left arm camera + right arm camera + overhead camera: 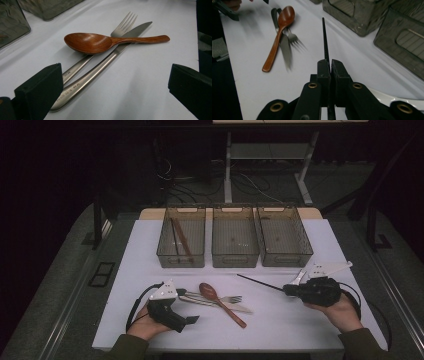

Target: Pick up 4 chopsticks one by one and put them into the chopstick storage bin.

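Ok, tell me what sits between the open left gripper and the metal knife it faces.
The wooden spoon lies across the knife and the fork beside it, pinning their middles. The handle ends nearest the left gripper are bare on the table, so nothing visible blocks a grasp there.

spoon point(90, 43): glossy brown wood | knife point(100, 67), fork point(120, 26): brushed metal | chopstick point(325, 42): matt black
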Demonstrator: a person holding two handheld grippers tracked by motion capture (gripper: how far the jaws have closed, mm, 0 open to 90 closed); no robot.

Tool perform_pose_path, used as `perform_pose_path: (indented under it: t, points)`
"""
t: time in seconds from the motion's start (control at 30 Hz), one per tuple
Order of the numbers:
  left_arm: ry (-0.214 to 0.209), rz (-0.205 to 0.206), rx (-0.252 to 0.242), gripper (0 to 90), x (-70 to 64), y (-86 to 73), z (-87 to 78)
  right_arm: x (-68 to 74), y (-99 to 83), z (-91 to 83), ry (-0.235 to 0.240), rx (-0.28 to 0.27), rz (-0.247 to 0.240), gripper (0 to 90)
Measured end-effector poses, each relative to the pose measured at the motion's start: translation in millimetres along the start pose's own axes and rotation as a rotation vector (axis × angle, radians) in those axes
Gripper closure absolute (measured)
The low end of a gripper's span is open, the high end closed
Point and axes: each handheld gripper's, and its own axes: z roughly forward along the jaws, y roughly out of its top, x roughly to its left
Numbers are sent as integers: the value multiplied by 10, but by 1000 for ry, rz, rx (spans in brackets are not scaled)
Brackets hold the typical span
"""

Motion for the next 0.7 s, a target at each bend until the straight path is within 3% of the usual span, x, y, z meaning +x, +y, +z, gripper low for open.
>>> perform_pose_path:
  t: [0.7]
  points:
    - [-2, -6, -5, 0, -4, -2, 7, 46, 397, 92, 11, -97, -13, 860]
